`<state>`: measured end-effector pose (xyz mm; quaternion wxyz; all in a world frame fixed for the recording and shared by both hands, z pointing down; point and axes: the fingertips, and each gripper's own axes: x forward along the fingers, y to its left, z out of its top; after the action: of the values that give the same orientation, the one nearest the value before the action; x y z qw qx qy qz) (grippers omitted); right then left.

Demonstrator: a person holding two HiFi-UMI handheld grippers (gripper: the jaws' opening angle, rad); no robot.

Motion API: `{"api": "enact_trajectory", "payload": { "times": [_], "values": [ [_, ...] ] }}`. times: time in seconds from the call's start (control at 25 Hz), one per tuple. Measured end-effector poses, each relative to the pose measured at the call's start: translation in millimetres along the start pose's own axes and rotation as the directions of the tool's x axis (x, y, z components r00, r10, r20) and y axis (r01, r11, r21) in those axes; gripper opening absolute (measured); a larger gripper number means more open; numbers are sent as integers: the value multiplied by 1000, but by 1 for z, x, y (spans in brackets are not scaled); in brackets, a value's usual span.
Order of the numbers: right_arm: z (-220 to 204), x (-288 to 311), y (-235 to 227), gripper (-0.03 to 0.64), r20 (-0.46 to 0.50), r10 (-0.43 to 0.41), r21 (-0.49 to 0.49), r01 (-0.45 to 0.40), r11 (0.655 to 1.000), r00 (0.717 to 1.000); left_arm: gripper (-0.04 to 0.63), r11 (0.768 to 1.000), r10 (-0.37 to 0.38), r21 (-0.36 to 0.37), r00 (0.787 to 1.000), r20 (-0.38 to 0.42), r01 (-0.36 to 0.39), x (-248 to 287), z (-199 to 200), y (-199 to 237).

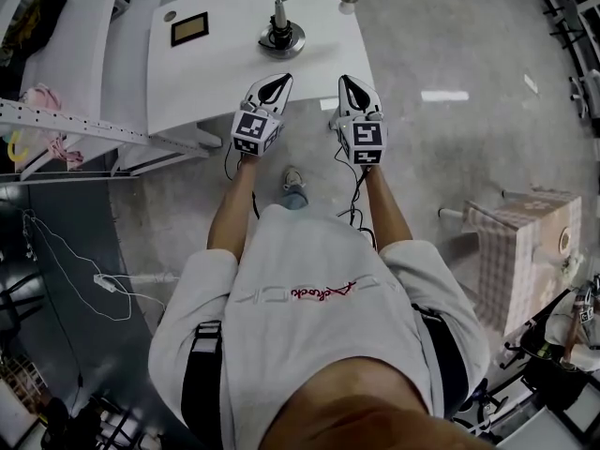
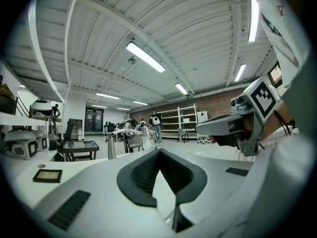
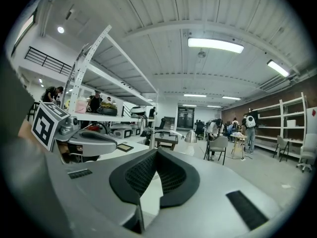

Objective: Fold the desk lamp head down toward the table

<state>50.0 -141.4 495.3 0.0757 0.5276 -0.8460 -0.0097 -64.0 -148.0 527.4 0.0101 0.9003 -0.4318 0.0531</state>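
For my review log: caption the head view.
Left tool and right tool, both shut, point toward desk lamp on white table.

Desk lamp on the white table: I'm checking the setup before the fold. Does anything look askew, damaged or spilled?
Nothing stands out. The desk lamp stands upright on its round base, its arm raised, and the small dark frame lies flat on the table. No spill shows.
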Motion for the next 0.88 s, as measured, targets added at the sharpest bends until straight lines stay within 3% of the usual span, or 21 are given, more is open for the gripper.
{"api": "enact_trajectory", "payload": {
  "times": [0.4, 0.88],
  "values": [
    [-10, -62, 18, 15, -18, 18, -8, -19, 1000, 1000, 28, 1000, 11, 0, 1000, 2, -11, -42, -3, -55],
    [-4, -95, 23, 14, 22, 15, -5, -15, 1000, 1000, 28, 1000, 23, 21, 1000, 15, -23, -62, 3, -83]
  ]
}}
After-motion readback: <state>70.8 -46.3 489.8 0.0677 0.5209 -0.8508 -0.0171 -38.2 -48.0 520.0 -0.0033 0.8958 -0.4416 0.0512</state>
